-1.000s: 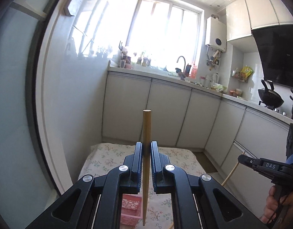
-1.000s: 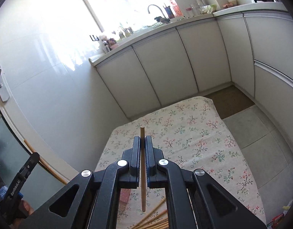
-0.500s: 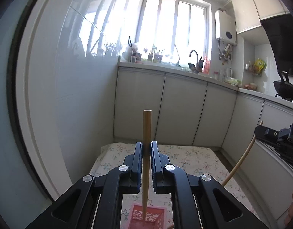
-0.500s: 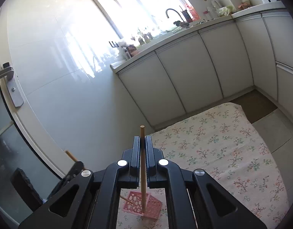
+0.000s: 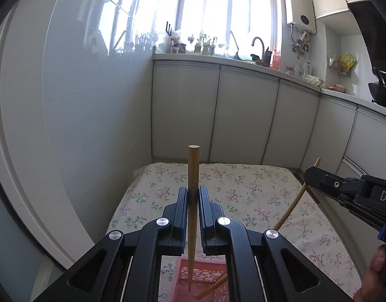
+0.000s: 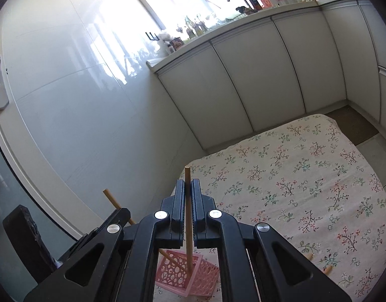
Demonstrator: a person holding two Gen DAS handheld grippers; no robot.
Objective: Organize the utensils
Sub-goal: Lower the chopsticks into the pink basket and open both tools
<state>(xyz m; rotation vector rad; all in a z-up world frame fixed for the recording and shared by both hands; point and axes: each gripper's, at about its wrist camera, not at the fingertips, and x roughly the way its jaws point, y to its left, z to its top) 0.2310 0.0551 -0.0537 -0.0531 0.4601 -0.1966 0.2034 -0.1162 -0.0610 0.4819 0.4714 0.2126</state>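
We have swung both clamped chopsticks, left gripper (image 5: 193, 198) and right gripper (image 6: 187, 191), upright, tips down into the pink basket (image 6: 193, 274) directly beneath.

**Partial lettering on right gripper**

In the left wrist view, white capitals "DA" show on the black body of the right gripper (image 5: 311, 176), cut off by the picture's edge. Bottle and packet labels by the window are too small to read.
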